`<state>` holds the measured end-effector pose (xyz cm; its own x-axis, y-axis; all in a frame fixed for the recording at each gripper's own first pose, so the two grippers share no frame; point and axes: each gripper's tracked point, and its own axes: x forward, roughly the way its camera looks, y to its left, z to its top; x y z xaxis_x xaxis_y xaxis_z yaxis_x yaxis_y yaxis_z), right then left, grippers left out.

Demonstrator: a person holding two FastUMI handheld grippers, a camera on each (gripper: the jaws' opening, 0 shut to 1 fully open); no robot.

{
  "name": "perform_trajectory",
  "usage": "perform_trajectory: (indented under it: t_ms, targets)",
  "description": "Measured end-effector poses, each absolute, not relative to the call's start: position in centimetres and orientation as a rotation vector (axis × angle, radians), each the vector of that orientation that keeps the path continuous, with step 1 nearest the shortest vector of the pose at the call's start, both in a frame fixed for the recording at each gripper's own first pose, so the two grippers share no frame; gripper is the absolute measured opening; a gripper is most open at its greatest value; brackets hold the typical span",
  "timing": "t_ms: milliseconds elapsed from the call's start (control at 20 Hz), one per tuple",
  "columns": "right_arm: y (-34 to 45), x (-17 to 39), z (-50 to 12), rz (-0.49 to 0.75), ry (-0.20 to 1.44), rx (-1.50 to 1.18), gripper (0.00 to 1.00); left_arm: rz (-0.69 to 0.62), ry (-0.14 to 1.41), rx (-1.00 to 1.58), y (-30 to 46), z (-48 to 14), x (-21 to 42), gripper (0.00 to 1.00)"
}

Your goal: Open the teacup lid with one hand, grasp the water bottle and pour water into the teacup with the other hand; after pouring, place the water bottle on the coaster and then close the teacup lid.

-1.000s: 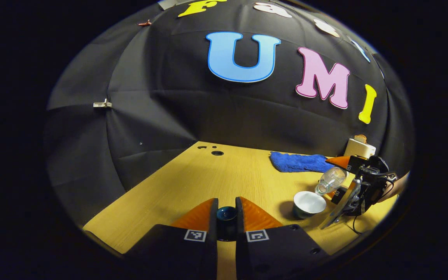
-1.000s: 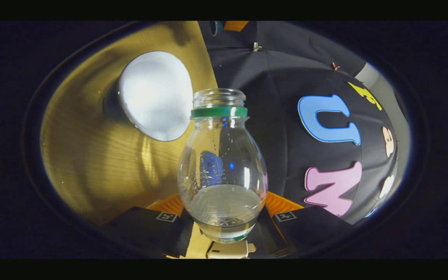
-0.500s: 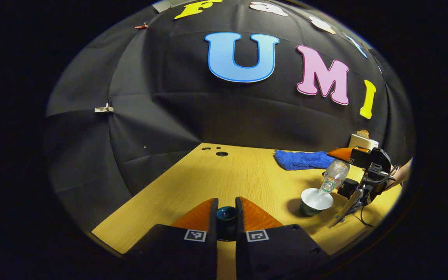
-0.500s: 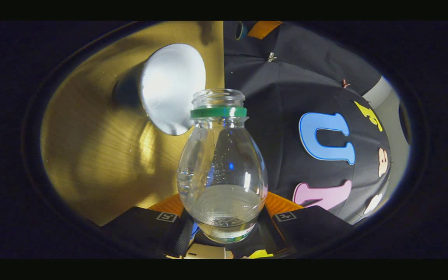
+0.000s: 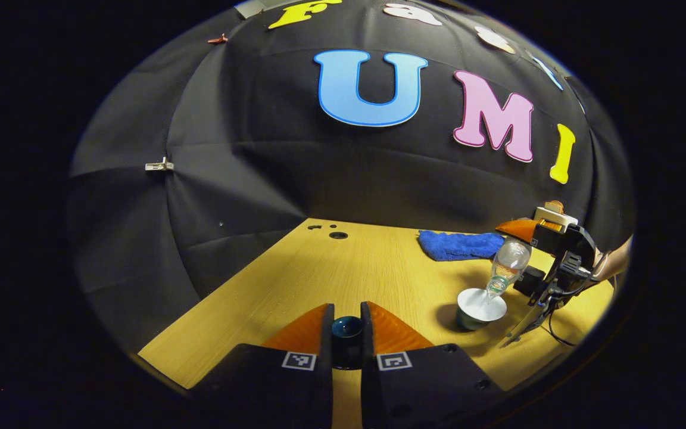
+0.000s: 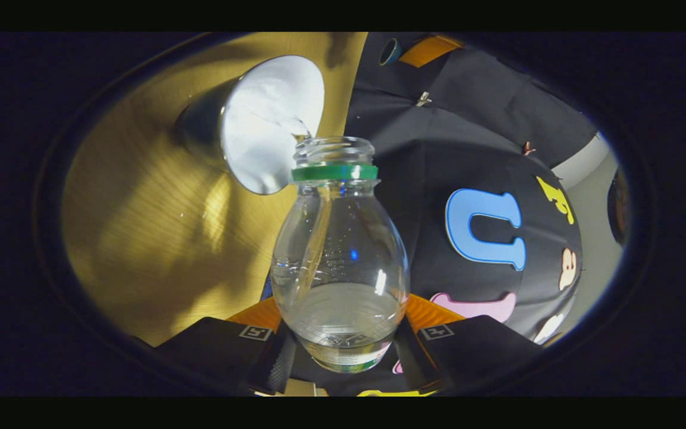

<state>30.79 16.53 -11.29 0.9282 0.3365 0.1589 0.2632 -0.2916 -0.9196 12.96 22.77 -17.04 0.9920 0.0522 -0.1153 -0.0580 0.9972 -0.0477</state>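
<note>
In the left gripper view my left gripper (image 5: 347, 330) is shut on the dark blue knob of the teacup lid (image 5: 347, 327), held above the wooden table (image 5: 319, 280). To the right stands the teacup (image 5: 479, 308), white inside, dark outside. My right gripper (image 5: 513, 253) holds the clear water bottle (image 5: 507, 268) tipped mouth-down over the cup. In the right gripper view the right gripper (image 6: 343, 333) is shut on the water bottle (image 6: 340, 262), which has a green neck ring. Water runs from its mouth into the teacup (image 6: 265, 119). The left gripper (image 6: 414, 50) shows far off at the top.
A blue cloth (image 5: 459, 244) lies at the back of the table near the wall. A small cream box (image 5: 551, 215) stands behind the right gripper. A hand and forearm (image 5: 614, 265) hold the right gripper at the table's right end. Small holes (image 5: 337, 234) mark the table's far left part.
The right gripper has tipped the bottle further and brought its mouth over the cup's rim; water now flows into the cup. The left gripper with the lid has stayed in place.
</note>
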Motion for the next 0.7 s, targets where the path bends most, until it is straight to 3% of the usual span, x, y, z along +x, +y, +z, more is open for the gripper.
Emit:
perform_trajectory:
  t_ms: [350, 400, 450, 550, 600, 700]
  targets:
    - [17.4, 30.6, -10.5, 0.097, -0.563, -1.987, 0.74, 0.055, 0.107, -0.04, 22.6, -16.7, 12.8, 0.19]
    - [17.4, 30.6, -10.4, 0.096, -0.573, -1.996, 0.74, 0.057, 0.109, -0.044, 22.6, -16.8, 12.6, 0.23]
    - [17.6, 30.7, -10.1, 0.097, -0.585, -2.002, 0.7, 0.061, 0.109, -0.047, 22.7, -16.9, 12.6, 0.23]
    - [18.2, 30.3, -9.8, 0.092, -0.63, -2.015, 0.74, 0.066, 0.109, -0.05, 22.6, -16.9, 12.4, 0.23]
    - [18.3, 30.4, -9.8, 0.094, -0.646, -2.019, 0.7, 0.069, 0.11, -0.048, 22.7, -16.9, 12.2, 0.23]
    - [18.5, 30.5, -9.5, 0.099, -0.662, -2.026, 0.74, 0.072, 0.114, -0.043, 22.7, -17.0, 12.0, 0.23]
